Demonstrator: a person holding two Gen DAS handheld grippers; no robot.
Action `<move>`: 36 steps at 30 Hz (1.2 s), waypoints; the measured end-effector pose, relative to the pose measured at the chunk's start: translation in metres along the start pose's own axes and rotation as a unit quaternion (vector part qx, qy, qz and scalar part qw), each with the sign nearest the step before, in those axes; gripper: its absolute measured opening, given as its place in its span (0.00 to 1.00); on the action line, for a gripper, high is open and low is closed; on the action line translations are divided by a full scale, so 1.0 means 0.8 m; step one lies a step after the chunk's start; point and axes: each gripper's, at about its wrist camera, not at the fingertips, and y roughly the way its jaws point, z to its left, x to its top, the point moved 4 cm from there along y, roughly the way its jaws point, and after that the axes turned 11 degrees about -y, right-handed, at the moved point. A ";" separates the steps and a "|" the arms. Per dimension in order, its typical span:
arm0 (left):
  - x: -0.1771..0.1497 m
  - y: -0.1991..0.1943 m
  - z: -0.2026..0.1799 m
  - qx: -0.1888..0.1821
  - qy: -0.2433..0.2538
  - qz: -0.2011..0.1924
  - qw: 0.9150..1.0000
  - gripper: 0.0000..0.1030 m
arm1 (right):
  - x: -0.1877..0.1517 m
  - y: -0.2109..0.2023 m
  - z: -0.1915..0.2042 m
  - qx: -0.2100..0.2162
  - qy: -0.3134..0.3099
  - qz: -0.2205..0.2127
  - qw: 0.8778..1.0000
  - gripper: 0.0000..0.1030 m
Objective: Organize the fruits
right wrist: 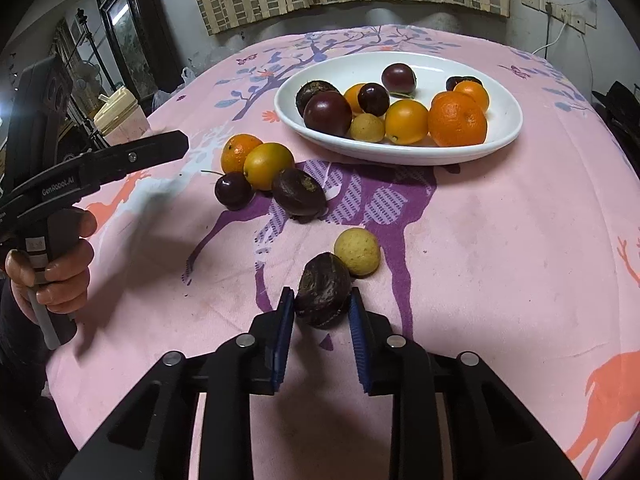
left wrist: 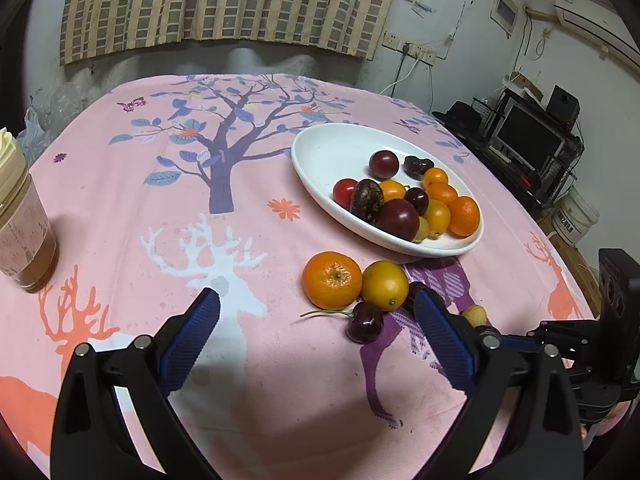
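A white oval plate (left wrist: 320, 152) (right wrist: 500, 88) holds several fruits: oranges, dark plums, a red tomato. On the pink cloth lie a mandarin (left wrist: 332, 279) (right wrist: 237, 151), a yellow-orange fruit (left wrist: 385, 285) (right wrist: 268, 165), a cherry (left wrist: 365, 322) (right wrist: 234, 191), a dark brown fruit (right wrist: 299, 192) and a pale yellow fruit (right wrist: 357, 252) (left wrist: 475, 315). My right gripper (right wrist: 322, 300) is shut on another dark brown fruit (right wrist: 323, 289) at table level. My left gripper (left wrist: 316, 312) is open and empty, just left of the loose fruit group; it shows side-on in the right wrist view (right wrist: 168, 148).
A jar with a cream lid (left wrist: 22, 216) stands at the table's left edge. A shelf with a monitor (left wrist: 528, 140) and a white bucket (left wrist: 574, 216) stand beyond the right edge. A curtain hangs behind the table.
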 end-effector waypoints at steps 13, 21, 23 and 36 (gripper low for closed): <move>-0.037 0.027 -0.043 0.010 0.122 0.028 0.992 0.56 | 0.005 -0.015 -0.004 0.026 0.013 -0.030 0.999 0.22; -0.040 0.052 -0.044 0.022 0.128 0.051 0.990 0.45 | 0.004 -0.011 -0.003 0.015 0.008 -0.023 1.000 0.25; -0.041 0.057 -0.045 0.020 0.128 0.058 0.990 0.43 | 0.003 -0.008 -0.004 0.012 0.010 -0.019 1.000 0.27; -0.044 0.056 -0.045 0.003 0.119 0.068 0.991 0.26 | 0.004 -0.009 -0.006 0.018 0.014 -0.027 0.999 0.25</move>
